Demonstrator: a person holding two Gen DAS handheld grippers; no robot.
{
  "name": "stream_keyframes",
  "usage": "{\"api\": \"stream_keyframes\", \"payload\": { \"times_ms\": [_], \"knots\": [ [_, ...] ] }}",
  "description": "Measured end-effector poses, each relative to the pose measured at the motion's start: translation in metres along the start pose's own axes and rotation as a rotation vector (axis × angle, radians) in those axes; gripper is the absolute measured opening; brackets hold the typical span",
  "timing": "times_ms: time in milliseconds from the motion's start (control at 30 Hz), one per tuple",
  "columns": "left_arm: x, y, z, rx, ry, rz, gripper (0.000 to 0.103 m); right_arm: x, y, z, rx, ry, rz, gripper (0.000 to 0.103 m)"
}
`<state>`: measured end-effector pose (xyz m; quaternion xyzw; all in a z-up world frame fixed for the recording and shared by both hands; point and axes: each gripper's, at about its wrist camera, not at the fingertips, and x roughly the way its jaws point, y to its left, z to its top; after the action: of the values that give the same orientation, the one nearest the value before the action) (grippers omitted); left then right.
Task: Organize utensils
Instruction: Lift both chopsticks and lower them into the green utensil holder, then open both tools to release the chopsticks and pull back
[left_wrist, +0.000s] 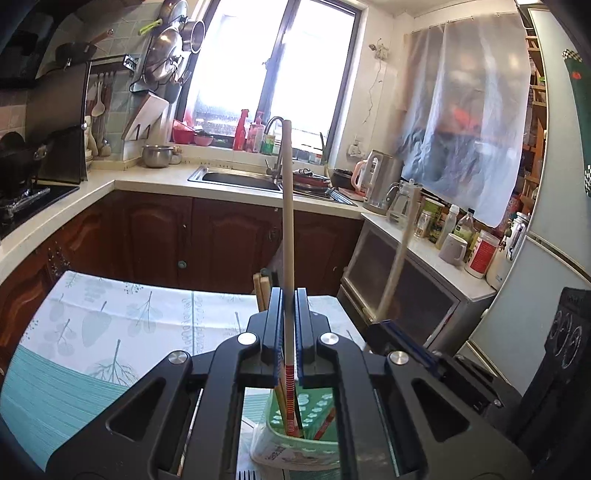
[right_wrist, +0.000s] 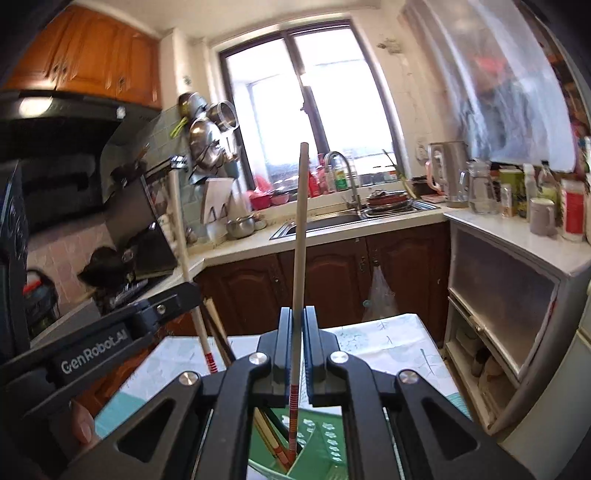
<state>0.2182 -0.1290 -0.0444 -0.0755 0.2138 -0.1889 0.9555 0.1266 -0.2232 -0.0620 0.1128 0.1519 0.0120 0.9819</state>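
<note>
Each claw is clamped on one pale chopstick with a red-striped lower end. The left gripper (left_wrist: 289, 295) holds its chopstick (left_wrist: 287, 229) upright, the striped end reaching down into the green basket (left_wrist: 314, 417) just below the jaws, where more chopsticks lean. The right gripper (right_wrist: 296, 314) pinches the other chopstick (right_wrist: 300, 236) the same way, its tip pointing up toward the window (right_wrist: 306, 99) and its striped end over the same green basket (right_wrist: 325, 435). The two grippers sit close side by side: from the right wrist, the left one crosses the near left, a fingertip (right_wrist: 83, 424) behind it. The basket stands at the near edge of the leaf-print tablecloth (left_wrist: 110, 325), whose left part lies bare. Beyond the table's far edge stand dark cabinet doors (left_wrist: 221, 240), with the sink (left_wrist: 236, 179) above and a grey low cabinet (left_wrist: 406, 295) to the right
</note>
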Motion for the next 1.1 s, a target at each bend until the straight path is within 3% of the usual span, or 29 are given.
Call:
{"api": "stream_keyframes", "payload": {
  "times_ms": [133,233,300,333,367,600,833,1100],
  "knots": [
    [-0.001,0.01,-0.028,-0.005,0.024,0.01,0.003,0.008,0.009,-0.015,-0.091,0.066,0.033,0.005],
    [0.0,0.014,-0.042,0.012,0.109,0.014,0.008,0.013,0.014,-0.024,-0.137,0.143,0.074,0.006],
    [-0.001,0.016,-0.046,0.019,0.144,0.016,0.022,0.016,0.017,-0.028,-0.163,0.198,0.101,0.006],
    [-0.004,0.019,-0.048,0.012,0.152,0.026,0.038,0.015,0.019,-0.029,-0.176,0.215,0.103,0.009],
    [-0.008,0.022,-0.05,0.002,0.15,0.04,0.047,0.014,0.021,-0.029,-0.182,0.221,0.099,0.014],
    [-0.032,0.043,-0.047,-0.013,0.236,0.093,0.048,0.0,0.021,-0.026,-0.141,0.242,0.1,0.018],
    [-0.062,0.072,-0.049,0.003,0.33,0.2,0.048,-0.016,0.031,-0.028,-0.114,0.295,0.106,0.018],
    [-0.1,0.094,-0.066,0.039,0.338,0.259,0.048,-0.026,0.05,-0.045,-0.109,0.356,0.118,0.018]
  ]
}}
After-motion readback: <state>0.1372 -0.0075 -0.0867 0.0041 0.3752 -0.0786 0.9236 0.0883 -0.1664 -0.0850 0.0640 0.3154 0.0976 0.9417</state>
